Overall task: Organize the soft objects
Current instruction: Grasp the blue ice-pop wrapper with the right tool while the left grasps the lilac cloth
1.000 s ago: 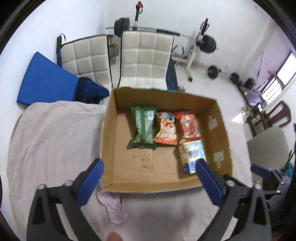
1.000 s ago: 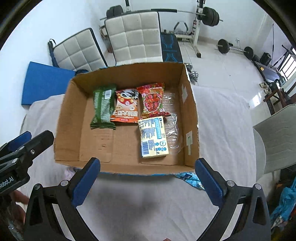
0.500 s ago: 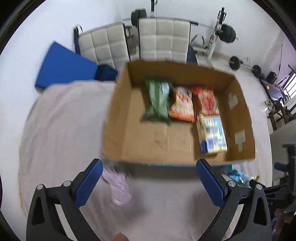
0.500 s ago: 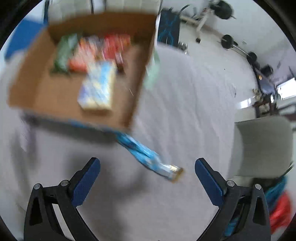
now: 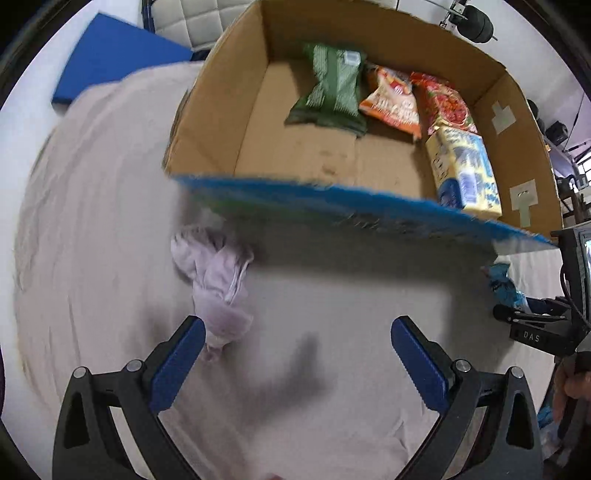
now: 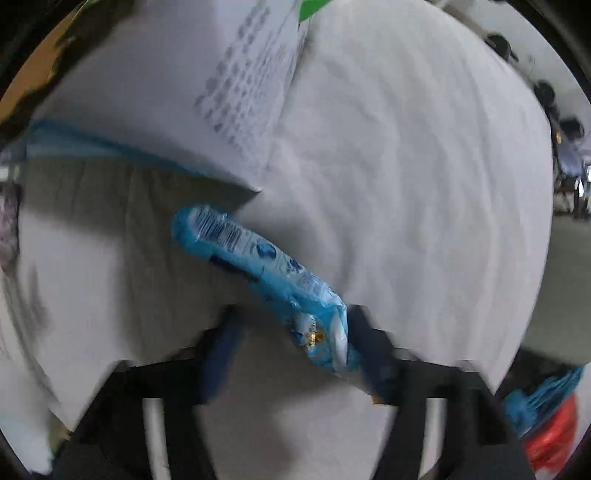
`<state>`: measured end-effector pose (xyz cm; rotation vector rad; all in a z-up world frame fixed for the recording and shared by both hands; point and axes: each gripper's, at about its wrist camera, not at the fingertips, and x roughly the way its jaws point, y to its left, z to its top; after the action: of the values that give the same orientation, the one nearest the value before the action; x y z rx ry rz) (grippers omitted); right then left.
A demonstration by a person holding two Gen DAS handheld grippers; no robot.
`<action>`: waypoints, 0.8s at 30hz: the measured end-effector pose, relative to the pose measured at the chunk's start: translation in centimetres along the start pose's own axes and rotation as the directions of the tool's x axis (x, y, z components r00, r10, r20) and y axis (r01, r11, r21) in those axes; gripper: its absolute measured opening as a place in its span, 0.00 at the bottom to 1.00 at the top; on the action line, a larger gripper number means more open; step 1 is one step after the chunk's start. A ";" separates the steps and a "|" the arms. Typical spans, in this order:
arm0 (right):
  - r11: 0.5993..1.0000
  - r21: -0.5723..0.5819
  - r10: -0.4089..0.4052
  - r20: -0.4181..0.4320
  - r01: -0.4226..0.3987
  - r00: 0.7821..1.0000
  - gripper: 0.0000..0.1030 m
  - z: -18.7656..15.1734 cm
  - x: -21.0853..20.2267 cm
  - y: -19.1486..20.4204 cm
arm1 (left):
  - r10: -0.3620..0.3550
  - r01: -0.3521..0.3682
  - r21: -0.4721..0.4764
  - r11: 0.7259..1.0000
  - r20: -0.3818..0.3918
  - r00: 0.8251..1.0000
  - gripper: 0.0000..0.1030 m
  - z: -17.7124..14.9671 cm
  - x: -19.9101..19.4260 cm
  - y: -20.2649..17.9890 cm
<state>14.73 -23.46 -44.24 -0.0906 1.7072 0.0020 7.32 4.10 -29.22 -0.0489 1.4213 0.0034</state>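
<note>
A cardboard box [image 5: 221, 110] on the cloth-covered table holds a green packet [image 5: 328, 88], an orange packet [image 5: 391, 103], a red packet [image 5: 447, 107] and a yellow-blue pack [image 5: 465, 173]. A crumpled lilac cloth [image 5: 218, 280] lies in front of the box. My left gripper [image 5: 297, 354] is open, with its left finger beside the cloth's near end. A light blue packet [image 6: 266, 273] lies by the box corner [image 6: 221, 122]. My right gripper [image 6: 295, 343] is open around the packet's near end, with its right finger against it. The view is blurred.
A blue mat [image 5: 114, 70] and a white padded chair [image 5: 199, 18] stand behind the table. The right gripper's body [image 5: 543, 325] shows at the right edge of the left wrist view. Blue and red items [image 6: 546, 413] lie at the lower right off the table.
Both grippers have come down and forward. The left one now sits by the lilac cloth. The right one has swung right and reached the light blue packet, its fingers narrower than before.
</note>
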 end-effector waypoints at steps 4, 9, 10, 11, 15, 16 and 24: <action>0.998 0.044 0.040 -0.009 -0.040 0.999 0.28 -1.4 -0.1 0.8 | -0.055 0.053 -0.056 0.997 -0.032 0.998 1.00 -0.2 0.9 2.6; 0.990 0.099 0.105 -0.075 -0.097 0.992 0.27 -3.9 0.3 2.8 | -0.072 0.065 -0.120 0.991 -0.054 0.996 1.00 0.1 2.0 6.0; 0.987 0.117 0.118 -0.083 -0.107 0.990 0.27 -4.2 0.4 3.2 | -0.089 0.080 -0.144 0.986 -0.061 0.994 1.00 0.3 2.6 7.0; 0.984 0.134 0.132 -0.080 -0.120 0.988 0.27 -4.5 0.4 3.5 | -0.110 0.099 -0.163 0.982 -0.060 0.992 1.00 0.6 3.0 7.7; 0.978 0.151 0.158 -0.079 -0.145 0.984 0.29 -5.0 0.8 5.0 | -0.132 0.110 -0.202 0.973 -0.098 0.986 1.00 1.5 5.4 9.6; 0.981 0.142 0.142 -0.081 -0.130 0.987 0.29 -4.9 0.9 5.1 | -0.119 0.096 -0.199 0.975 -0.108 0.987 0.99 1.7 5.9 9.8; 0.988 0.136 0.080 -0.070 -0.070 0.994 0.27 -5.4 0.7 7.2 | -0.042 0.038 -0.036 0.999 -0.118 0.992 0.45 1.8 8.2 7.6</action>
<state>8.88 -16.64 -44.54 0.0746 1.7808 -0.0603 10.11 11.55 -37.26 -0.1074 1.5386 -0.0087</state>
